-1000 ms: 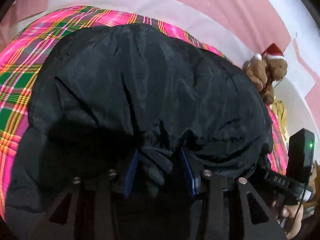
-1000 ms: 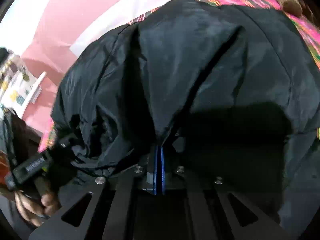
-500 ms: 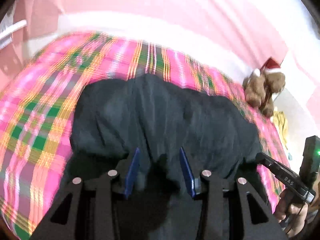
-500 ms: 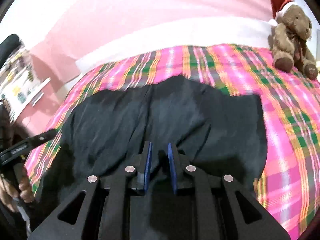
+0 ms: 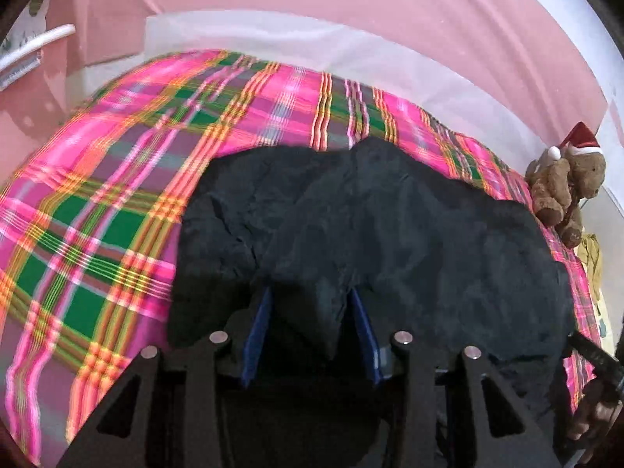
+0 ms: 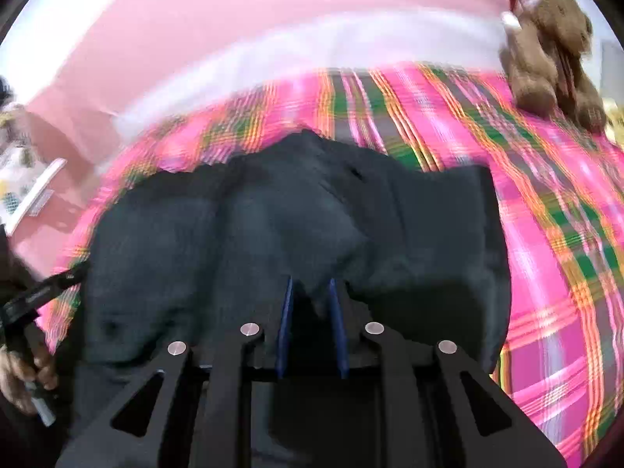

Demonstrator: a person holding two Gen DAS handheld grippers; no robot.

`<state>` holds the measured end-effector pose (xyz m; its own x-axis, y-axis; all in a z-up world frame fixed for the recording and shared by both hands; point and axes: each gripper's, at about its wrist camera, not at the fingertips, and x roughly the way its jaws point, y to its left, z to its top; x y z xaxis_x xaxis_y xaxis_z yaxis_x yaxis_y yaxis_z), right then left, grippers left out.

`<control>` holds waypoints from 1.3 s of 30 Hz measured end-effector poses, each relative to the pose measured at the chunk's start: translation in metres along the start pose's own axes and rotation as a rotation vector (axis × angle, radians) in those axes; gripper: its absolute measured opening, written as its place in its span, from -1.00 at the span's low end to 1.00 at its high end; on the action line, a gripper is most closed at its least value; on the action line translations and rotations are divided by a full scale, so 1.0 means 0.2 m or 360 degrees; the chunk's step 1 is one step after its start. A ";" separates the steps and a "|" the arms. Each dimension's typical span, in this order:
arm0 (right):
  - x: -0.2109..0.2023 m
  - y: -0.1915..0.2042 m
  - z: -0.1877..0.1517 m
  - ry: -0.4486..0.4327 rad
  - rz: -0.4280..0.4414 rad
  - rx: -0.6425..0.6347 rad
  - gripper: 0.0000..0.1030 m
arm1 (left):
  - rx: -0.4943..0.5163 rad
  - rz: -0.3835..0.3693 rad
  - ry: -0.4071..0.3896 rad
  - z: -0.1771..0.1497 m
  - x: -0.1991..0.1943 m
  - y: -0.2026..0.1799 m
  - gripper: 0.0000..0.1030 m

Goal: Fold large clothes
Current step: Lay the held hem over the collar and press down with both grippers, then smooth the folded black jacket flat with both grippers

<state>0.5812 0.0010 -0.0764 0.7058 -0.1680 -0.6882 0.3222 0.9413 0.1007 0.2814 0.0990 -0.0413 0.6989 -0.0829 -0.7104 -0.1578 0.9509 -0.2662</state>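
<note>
A large black garment point(image 5: 390, 241) lies in a rumpled heap on the pink and green plaid bed cover point(image 5: 97, 210). It also shows in the right wrist view point(image 6: 273, 234). My left gripper point(image 5: 310, 300) is open at the garment's near edge, with a fold of black cloth hanging loose between its blue pads point(image 5: 257, 323). My right gripper point(image 6: 310, 288) is open at the near edge too, its blue pads point(image 6: 337, 323) a small gap apart with cloth between them.
A brown teddy bear in a red Santa hat point(image 5: 565, 187) sits at the bed's right edge, also in the right wrist view point(image 6: 550, 46). A pink wall with a white band point(image 5: 312, 39) runs behind the bed. The plaid cover point(image 6: 546, 234) lies bare right of the garment.
Both grippers have pulled back and lowered, and the garment has dropped from a raised bulge onto the bed. The right gripper's pads have gone from shut on the cloth to apart.
</note>
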 end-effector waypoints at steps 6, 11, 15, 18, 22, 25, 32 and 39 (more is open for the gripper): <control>0.04 0.27 -0.04 0.0046 0.0200 -0.0182 -0.62 | 0.0149 -0.0195 -0.0127 -0.02 -0.22 -0.24 -0.17; 0.30 0.26 -0.21 0.0250 0.0197 -0.0160 -0.62 | 0.0337 -0.0183 0.0103 -0.17 0.02 -0.39 -0.16; 0.34 0.23 -0.23 0.0273 0.0225 -0.0124 -0.66 | 0.0389 -0.0160 0.0096 -0.28 0.09 -0.37 -0.13; 0.35 0.26 -0.24 0.0271 0.0183 -0.0159 -0.67 | 0.0383 -0.0136 0.0127 -0.26 0.12 -0.37 -0.12; 0.39 0.27 -0.25 0.0245 0.0182 -0.0144 -0.67 | 0.0340 -0.0151 0.0135 -0.26 0.16 -0.36 -0.12; 0.38 0.29 -0.24 0.0238 0.0183 -0.0142 -0.67 | 0.0327 -0.0156 0.0130 -0.27 0.16 -0.35 -0.12; 0.02 0.26 -0.13 0.0056 0.0186 -0.0183 -0.62 | 0.0293 -0.0189 0.0137 -0.21 -0.04 -0.35 -0.13; 0.13 0.09 0.14 -0.0042 -0.0011 -0.0119 -0.62 | 0.0304 -0.0107 -0.0126 0.09 -0.14 -0.32 -0.13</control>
<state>0.6231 0.0058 -0.0730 0.7203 -0.1813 -0.6696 0.2800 0.9591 0.0415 0.2832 0.0455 0.0075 0.7573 -0.1318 -0.6397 0.0212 0.9839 -0.1776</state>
